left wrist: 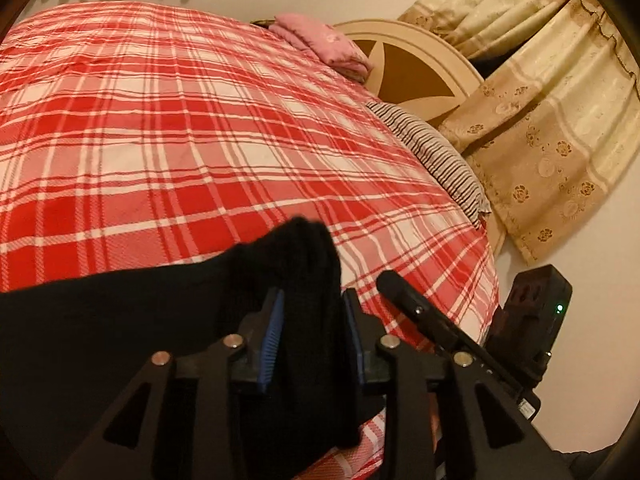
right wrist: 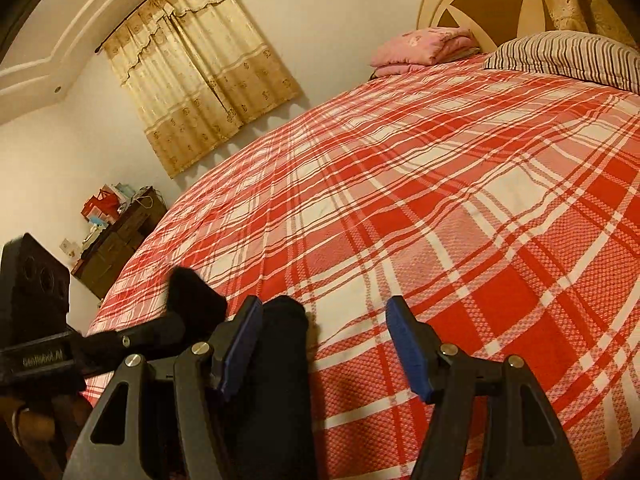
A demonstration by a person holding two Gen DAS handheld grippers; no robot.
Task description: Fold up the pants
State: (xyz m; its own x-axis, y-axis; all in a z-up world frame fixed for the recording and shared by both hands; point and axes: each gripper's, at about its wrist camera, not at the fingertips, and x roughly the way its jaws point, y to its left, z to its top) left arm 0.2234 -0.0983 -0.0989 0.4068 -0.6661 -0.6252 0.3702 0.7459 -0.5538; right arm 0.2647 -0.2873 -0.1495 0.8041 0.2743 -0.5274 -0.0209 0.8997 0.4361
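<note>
At lower centre of the left view, pants (left wrist: 296,304) bunched between the left gripper (left wrist: 314,320) pads, seemingly clamped for carrying over the bed (left wrist: 200,140). At lower centre of the right view, right gripper (right wrist: 320,344) jaws spread wide, pants brushing only the left pad, unpinched, probably ready for regrasping.

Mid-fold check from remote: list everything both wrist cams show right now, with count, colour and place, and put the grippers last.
pants: one, black, near edge of the bed, bunched between the gripper fingers
bedspread: one, red and white plaid, covering the bed
striped pillow: one, dark and pale stripes, at the headboard end
pink bedding: one folded stack, at the head of the bed
headboard: one, cream with brown panels
curtains: beige patterned, on the walls
dresser: one, dark wood, cluttered top, beside the bed
left gripper: blue pads, black fabric between them
right gripper: blue pads wide apart, fabric against one pad only
</note>
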